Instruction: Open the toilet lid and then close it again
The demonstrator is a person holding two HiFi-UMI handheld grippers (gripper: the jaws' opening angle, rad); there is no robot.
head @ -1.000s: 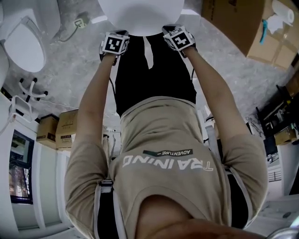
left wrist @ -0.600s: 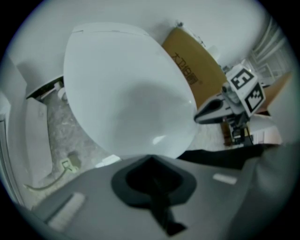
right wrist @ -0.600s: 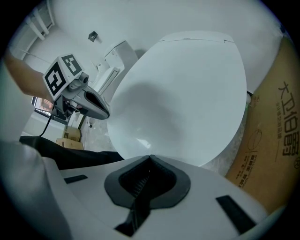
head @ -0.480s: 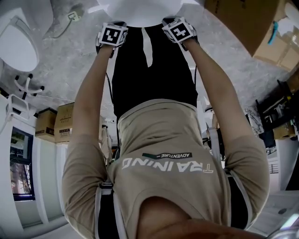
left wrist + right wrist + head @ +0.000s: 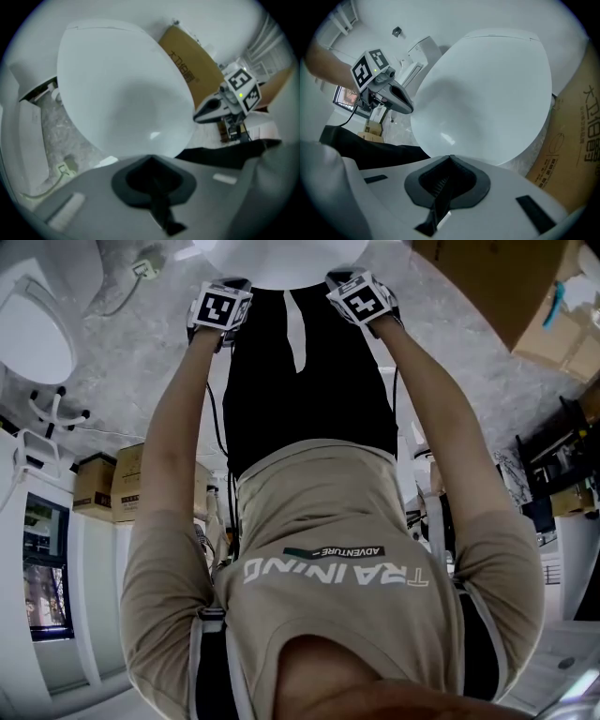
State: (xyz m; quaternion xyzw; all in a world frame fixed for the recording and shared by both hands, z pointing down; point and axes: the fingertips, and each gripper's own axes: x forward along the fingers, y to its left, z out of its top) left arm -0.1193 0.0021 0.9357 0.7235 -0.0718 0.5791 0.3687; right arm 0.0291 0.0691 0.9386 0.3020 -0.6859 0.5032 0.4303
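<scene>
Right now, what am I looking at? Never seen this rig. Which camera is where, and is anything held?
There is no robot here: a person holds a hand-held gripper in each hand. The head view comes from a camera on the person's head, looking steeply down past their shirt to a white toilet lid. The other two pictures come from a camera on each gripper, looking along its fingers. The left gripper and the right gripper both have their fingers together, tips at the lid's front edge, with nothing between them. The lid looks to be down. The marker cube is part of the tool. A cardboard box stands beside the toilet.
</scene>
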